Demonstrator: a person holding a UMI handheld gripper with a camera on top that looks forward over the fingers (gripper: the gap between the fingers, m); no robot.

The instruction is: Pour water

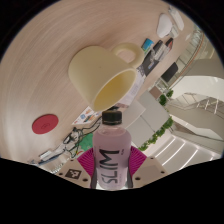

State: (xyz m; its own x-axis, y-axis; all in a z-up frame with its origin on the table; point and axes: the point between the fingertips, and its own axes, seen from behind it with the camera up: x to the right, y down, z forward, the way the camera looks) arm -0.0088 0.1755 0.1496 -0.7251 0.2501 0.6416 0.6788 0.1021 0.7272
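Note:
My gripper (pixel 110 166) is shut on a clear plastic bottle (pixel 111 150) with a black "SLIM" label and a white cap (pixel 113 117); both magenta pads (pixel 85 160) press its sides. The whole view is rolled over, so the bottle is tipped. Just beyond the cap is a pale yellow mug (pixel 102 74), its round opening facing the bottle's mouth and its handle (pixel 128 53) on the far side. The mug rests on a round light wooden table (pixel 45 70). No stream of water can be made out.
A red round disc (pixel 43 124) lies on the table off to one side of the bottle. Beyond the table's rim are shelves with small items (pixel 152 50), white furniture (pixel 195 105) and a green plant (pixel 160 132).

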